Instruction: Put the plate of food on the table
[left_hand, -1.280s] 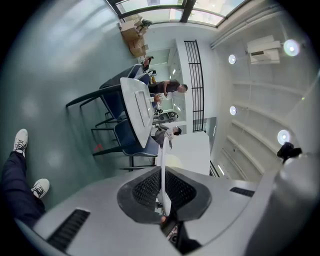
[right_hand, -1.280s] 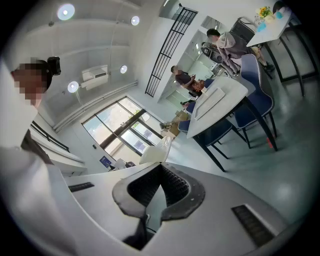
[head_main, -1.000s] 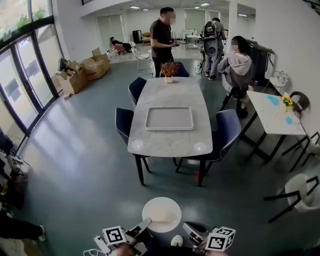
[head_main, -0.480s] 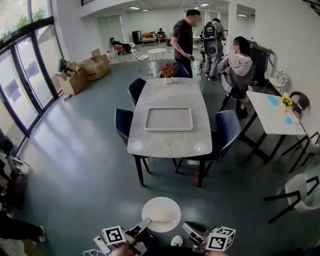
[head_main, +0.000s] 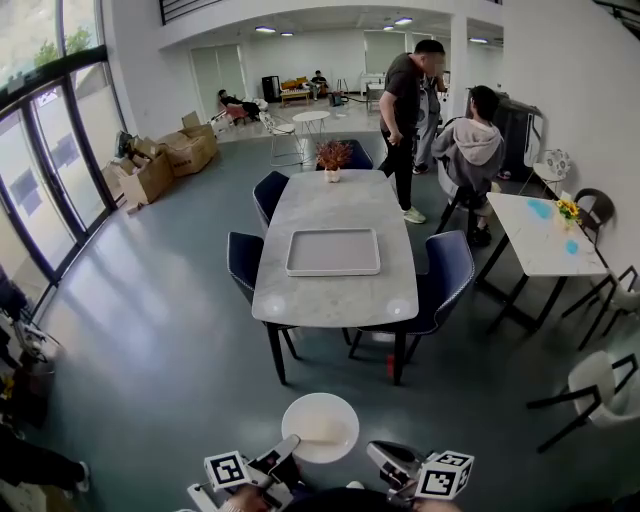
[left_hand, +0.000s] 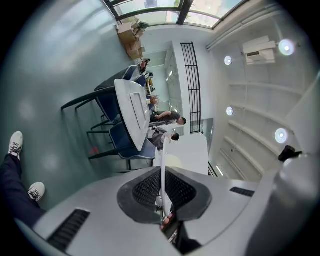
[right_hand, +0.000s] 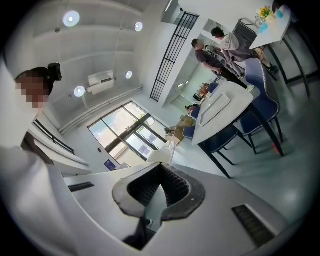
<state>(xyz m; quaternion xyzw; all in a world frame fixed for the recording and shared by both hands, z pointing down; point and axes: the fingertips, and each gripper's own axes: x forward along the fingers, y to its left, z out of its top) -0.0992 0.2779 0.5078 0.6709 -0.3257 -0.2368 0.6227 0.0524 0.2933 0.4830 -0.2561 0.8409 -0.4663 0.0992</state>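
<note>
A white round plate (head_main: 320, 427) hangs low in the head view, held level between my two grippers. On the plate's left rim my left gripper (head_main: 288, 448) is shut; the left gripper view shows the rim edge-on as a thin white line (left_hand: 162, 165) between the pads of that gripper (left_hand: 163, 176). My right gripper (head_main: 376, 452) is at the right rim, and the right gripper view shows the pale plate edge (right_hand: 159, 156) wedged in that gripper (right_hand: 159, 172). Ahead stands the marble dining table (head_main: 335, 290), bearing a grey tray (head_main: 333, 251).
Blue chairs (head_main: 449, 270) flank the table, and a flower pot (head_main: 332, 157) stands at its far end. A standing person (head_main: 405, 110) and a seated one (head_main: 472, 140) are beyond it. A white side table (head_main: 535, 235) is at the right, cardboard boxes (head_main: 165, 160) at the left.
The person in black has walked from behind the table's far end over to the right. The table and tray sit slightly lower in the head view. Both grippers keep their hold on the plate.
</note>
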